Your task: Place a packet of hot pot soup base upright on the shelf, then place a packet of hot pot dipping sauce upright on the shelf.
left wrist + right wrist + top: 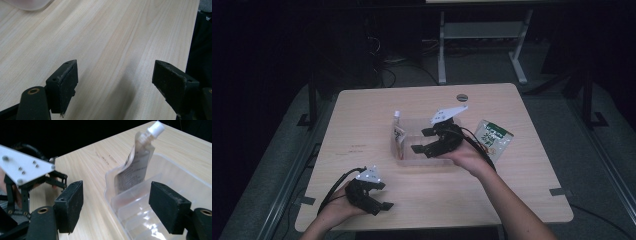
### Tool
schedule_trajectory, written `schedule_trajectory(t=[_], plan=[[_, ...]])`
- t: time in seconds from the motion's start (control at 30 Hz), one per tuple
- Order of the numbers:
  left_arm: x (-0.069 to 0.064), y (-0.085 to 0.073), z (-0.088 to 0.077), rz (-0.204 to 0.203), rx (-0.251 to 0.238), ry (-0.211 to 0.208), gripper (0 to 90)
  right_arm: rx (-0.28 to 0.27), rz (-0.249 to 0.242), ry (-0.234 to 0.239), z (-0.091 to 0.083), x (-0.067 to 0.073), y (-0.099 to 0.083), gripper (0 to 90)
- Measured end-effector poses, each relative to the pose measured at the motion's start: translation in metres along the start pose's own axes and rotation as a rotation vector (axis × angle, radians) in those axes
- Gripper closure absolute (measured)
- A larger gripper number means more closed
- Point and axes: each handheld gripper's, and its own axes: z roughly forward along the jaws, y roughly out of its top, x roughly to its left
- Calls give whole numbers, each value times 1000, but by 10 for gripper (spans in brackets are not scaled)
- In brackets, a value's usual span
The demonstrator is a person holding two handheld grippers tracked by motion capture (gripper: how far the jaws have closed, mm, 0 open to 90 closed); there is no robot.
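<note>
A clear plastic bin (404, 159) sits in the middle of the wooden table. At the bin's left end a white spouted pouch (398, 132) stands upright and leans on the wall. My right gripper (422, 140) hovers over the bin, open, with nothing between its jaws. In the right gripper view the pouch (135, 167) rises beyond the right gripper (116, 205), inside the bin (110, 185). A green snack bag (493, 139) lies flat to the right of the bin. My left gripper (383, 195) rests near the table's front left, open and empty, over bare wood in the left gripper view (115, 85).
A small dark round disc (462, 97) lies near the table's far edge. The table's right edge (193, 37) drops off close beside the left gripper's jaw. A white metal stand (442, 55) is on the floor beyond the table.
</note>
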Motion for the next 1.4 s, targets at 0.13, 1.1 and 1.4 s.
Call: schedule_trajectory(t=[0.13, 1.1, 1.4], plan=[[-1, 0, 0, -10, -9, 2, 205, 3, -26, 5, -7, 4, -12, 279], [1, -3, -2, -24, -16, 17, 205, 108, 2, 6, -56, 25, -127, 289], [1, -2, -2, -25, -22, 19, 204, 107, 86, -173, -91, -17, -155, 310]])
